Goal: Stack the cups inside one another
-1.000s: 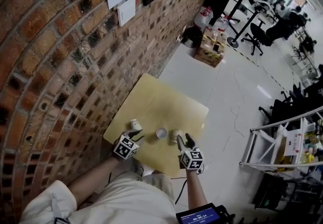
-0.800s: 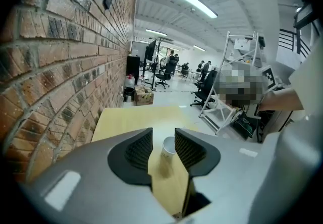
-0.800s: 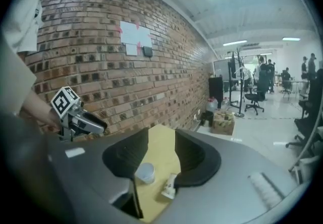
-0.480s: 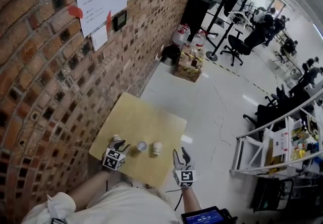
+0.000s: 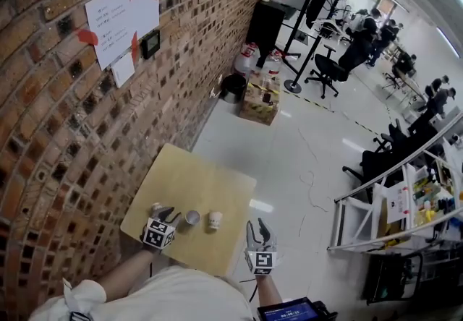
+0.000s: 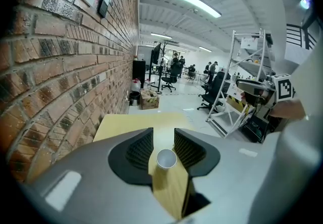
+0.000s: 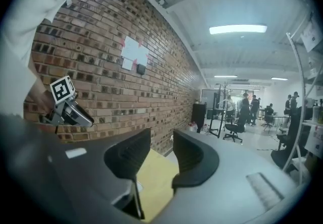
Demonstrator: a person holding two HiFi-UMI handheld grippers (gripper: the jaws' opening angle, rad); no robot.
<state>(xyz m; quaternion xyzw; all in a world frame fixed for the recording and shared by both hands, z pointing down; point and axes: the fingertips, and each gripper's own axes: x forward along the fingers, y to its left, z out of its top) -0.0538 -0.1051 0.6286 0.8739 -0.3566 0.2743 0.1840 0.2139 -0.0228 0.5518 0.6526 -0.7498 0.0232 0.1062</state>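
Observation:
Three small white cups stand apart in a row near the front edge of the yellow table: a left cup, a middle cup and a right cup. My left gripper hovers just behind the left cup, jaws partly open. In the left gripper view, one upright cup shows in the gap of the left gripper; the pads do not press it. My right gripper hangs off the table's right edge. Its jaws have just been closing with nothing between them.
A brick wall with taped paper notices runs along the table's left side. Boxes and water bottles stand by the wall beyond. Office chairs and a metal rack are on the right, across white floor.
Both grippers have drawn back from the cups and risen. The right gripper left the right cup and now hangs off the table's edge. The head view has tilted up. The cups stayed put.

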